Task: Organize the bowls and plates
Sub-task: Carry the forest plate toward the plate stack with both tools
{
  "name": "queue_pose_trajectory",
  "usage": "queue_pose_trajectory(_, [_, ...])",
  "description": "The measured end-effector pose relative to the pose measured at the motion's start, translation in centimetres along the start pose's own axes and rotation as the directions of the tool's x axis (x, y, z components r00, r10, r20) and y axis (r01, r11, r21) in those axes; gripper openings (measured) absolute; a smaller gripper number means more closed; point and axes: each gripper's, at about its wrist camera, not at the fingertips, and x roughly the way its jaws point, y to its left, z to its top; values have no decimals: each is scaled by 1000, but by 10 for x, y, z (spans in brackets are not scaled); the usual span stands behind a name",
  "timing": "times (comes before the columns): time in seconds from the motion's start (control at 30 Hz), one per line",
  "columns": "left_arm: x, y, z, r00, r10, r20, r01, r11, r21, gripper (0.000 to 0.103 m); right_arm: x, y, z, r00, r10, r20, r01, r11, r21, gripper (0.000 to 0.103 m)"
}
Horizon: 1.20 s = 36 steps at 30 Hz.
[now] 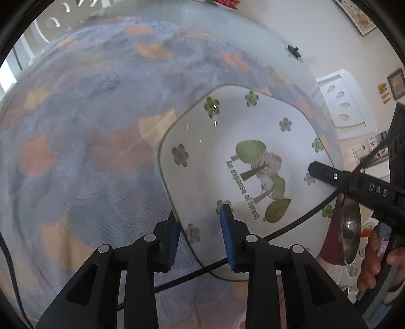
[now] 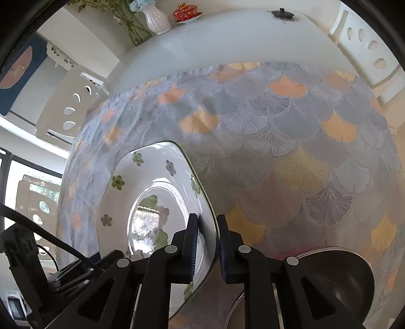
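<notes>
A white square plate [image 1: 227,157] with flowers, trees and the words "An expanse of forest" is held tilted above the patterned tablecloth [image 1: 88,141]. My left gripper [image 1: 200,230] straddles its near rim with blue pads on either side, the jaws partly apart. My right gripper [image 2: 206,243] straddles the plate's opposite rim [image 2: 212,227], one pad against the plate face; it shows as a black arm in the left wrist view [image 1: 329,174]. A metal bowl [image 2: 336,278] sits right of the right gripper.
The tablecloth [image 2: 278,141] covers a white table [image 2: 227,43]. A white vase [image 2: 157,19], a red lidded cup [image 2: 187,12] and a black lid [image 2: 282,12] stand at the far edge. White chairs [image 2: 73,108] surround the table. A metal bowl on a dark red dish [image 1: 349,232] is at right.
</notes>
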Motion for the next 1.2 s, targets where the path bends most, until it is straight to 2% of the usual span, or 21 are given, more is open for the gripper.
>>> queue_pose_trajectory(0.17, [2, -3, 1, 999, -31, 9, 31, 999, 7, 40, 7, -4, 6, 1000, -16, 6, 15, 998, 66, 20])
queue_pose_trajectory(0.23, [4, -3, 2, 999, -51, 13, 51, 999, 8, 41, 10, -4, 7, 999, -26, 20, 24, 996, 87, 24])
queue_pose_trajectory(0.3, [4, -7, 3, 999, -40, 14, 39, 999, 17, 41, 13, -2, 9, 999, -45, 26, 42, 996, 82, 29])
queue_pose_trajectory(0.33, [4, -10, 3, 999, -29, 22, 28, 999, 30, 40, 16, 1, 9, 998, -62, 24, 60, 996, 72, 31])
queue_pose_trajectory(0.47, [2, -14, -4, 997, 20, 72, -26, 995, 96, 30, 24, 5, 8, 993, -114, 18, 113, 994, 6, 31])
queue_pose_trajectory(0.5, [1, -13, -5, 996, 38, 76, -45, 994, 99, 25, 22, 5, 7, 993, -112, 28, 112, 994, -2, 31])
queue_pose_trajectory(0.6, [-4, -5, -3, 994, 47, 97, -53, 997, 52, 20, 22, 7, 4, 993, -116, 31, 118, 992, -50, 30])
queue_pose_trajectory(0.73, [-15, 2, -1, 989, 67, 133, -75, 996, 54, 19, 19, 8, 0, 996, -84, 12, 85, 994, -62, 25])
queue_pose_trajectory(0.87, [-32, 8, -2, 984, 70, 166, -79, 996, 52, 19, 17, 8, -5, 999, -35, -4, 35, 999, -26, 22])
queue_pose_trajectory(1.2, [-63, 21, -19, 974, 115, 193, -128, 990, 55, 19, 12, 35, -28, 1000, 19, -12, -19, 999, -34, 21])
